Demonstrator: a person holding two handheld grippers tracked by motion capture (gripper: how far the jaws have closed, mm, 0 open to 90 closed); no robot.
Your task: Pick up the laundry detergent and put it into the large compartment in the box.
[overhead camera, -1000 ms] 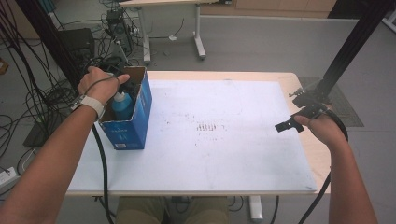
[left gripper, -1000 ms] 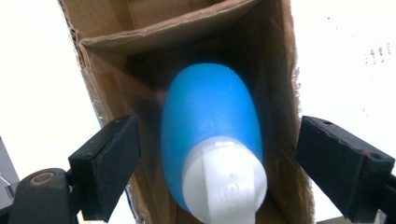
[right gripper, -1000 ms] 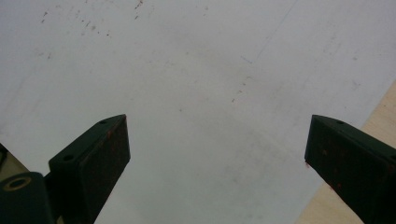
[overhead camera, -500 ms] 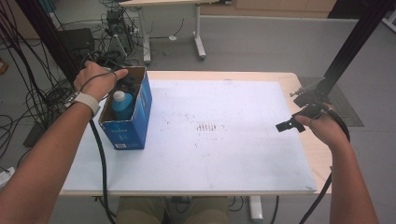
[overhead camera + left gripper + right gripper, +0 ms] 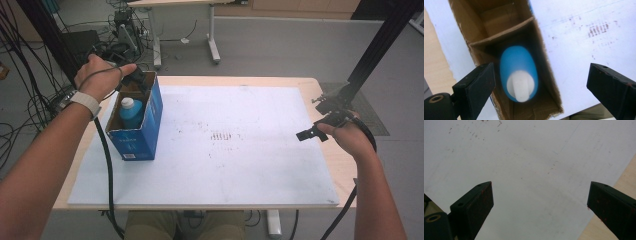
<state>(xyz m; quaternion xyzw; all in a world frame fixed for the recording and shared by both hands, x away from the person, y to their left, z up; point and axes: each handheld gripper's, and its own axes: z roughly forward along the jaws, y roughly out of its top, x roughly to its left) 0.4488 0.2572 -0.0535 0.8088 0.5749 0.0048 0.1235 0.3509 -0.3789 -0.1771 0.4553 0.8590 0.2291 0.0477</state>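
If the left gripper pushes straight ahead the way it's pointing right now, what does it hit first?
Most likely the white cap of the blue plastic bottle standing in the open blue cardboard box. The left gripper points down into that compartment, jaws open and just widened, nothing between them. Depth is unclear; one jaw might catch the box wall first.

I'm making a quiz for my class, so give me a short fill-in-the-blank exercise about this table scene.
1. The blue bottle has a cap of the colour ____.
2. The bottle stands inside a blue cardboard ____.
3. The left hand-held gripper has its jaws ____, with nothing pressed between them.
4. The right hand-held gripper looks down on a white ____.

Missing words: white; box; open; board
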